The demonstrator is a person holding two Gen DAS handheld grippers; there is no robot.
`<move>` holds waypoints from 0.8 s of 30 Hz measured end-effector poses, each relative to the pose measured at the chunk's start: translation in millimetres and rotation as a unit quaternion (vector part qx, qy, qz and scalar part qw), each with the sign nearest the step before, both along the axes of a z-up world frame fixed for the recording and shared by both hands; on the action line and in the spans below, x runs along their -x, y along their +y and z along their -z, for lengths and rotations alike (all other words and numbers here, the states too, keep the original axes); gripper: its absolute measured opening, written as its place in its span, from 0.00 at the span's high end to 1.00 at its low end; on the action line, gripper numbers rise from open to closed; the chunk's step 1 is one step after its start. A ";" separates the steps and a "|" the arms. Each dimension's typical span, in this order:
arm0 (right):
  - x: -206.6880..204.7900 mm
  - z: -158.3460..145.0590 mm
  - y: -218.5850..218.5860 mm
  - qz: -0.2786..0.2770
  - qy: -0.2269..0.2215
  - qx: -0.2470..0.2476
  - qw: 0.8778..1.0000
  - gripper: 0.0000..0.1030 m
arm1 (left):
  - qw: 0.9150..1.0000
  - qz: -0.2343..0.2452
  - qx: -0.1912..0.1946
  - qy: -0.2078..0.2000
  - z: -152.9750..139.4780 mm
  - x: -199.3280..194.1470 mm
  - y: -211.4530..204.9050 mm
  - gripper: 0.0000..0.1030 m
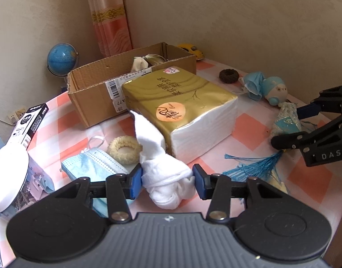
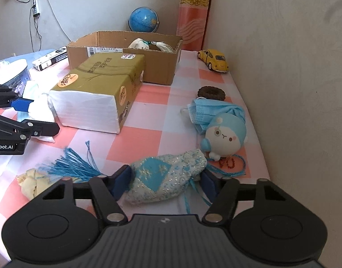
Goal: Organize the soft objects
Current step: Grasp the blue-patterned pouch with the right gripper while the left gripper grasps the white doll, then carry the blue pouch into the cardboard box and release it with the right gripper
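Observation:
My left gripper [image 1: 167,177] is shut on a white sock [image 1: 164,169] whose end stands up against the gold tissue pack [image 1: 182,102]. My right gripper [image 2: 165,178] is shut on a blue sequined pouch [image 2: 164,174] with a blue tassel [image 2: 70,167]; the pouch also shows in the left wrist view [image 1: 284,120]. The open cardboard box [image 1: 92,82] stands behind the tissue pack and holds a cream cloth item [image 2: 138,43]. A blue plush toy [image 2: 224,134], blue masks [image 2: 206,109] [image 1: 92,165], a cream scrunchie [image 1: 125,149] and a brown scrunchie [image 2: 211,92] lie on the checked tablecloth [image 2: 153,120].
A yellow toy car [image 2: 213,60] sits by the wall at the back right. A globe [image 2: 143,20] stands behind the box. A black-and-white carton [image 1: 30,122] and a clear tub with a white lid [image 1: 10,169] are at the left. A cream knotted cloth [image 2: 32,183] lies near the tassel.

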State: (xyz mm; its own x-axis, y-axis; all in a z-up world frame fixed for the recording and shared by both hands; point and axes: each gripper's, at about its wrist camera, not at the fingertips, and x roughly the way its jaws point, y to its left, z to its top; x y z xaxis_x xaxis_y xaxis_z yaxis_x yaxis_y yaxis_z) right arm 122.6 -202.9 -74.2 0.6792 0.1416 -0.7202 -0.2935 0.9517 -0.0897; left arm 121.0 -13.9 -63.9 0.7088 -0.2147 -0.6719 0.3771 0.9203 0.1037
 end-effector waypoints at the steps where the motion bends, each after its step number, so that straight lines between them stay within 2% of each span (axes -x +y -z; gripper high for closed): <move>1: 0.5 -0.6 -0.6 0.000 0.002 -0.001 1.000 0.37 | 1.000 0.003 0.002 0.004 -1.1 0.0 1.0 0.56; 3: 1.7 -2.6 -2.8 0.002 0.005 -0.004 1.000 0.40 | 1.000 0.008 0.008 0.012 -4.3 0.8 3.7 0.56; 13: 15.0 -29.8 -8.1 -0.002 -0.010 -0.020 1.000 0.40 | 0.999 0.027 0.023 0.028 -32.2 14.9 19.6 0.56; 24: 15.5 -81.0 -3.7 -0.016 -0.043 -0.038 0.998 0.40 | 0.998 0.057 0.030 0.027 -54.5 39.7 32.2 0.56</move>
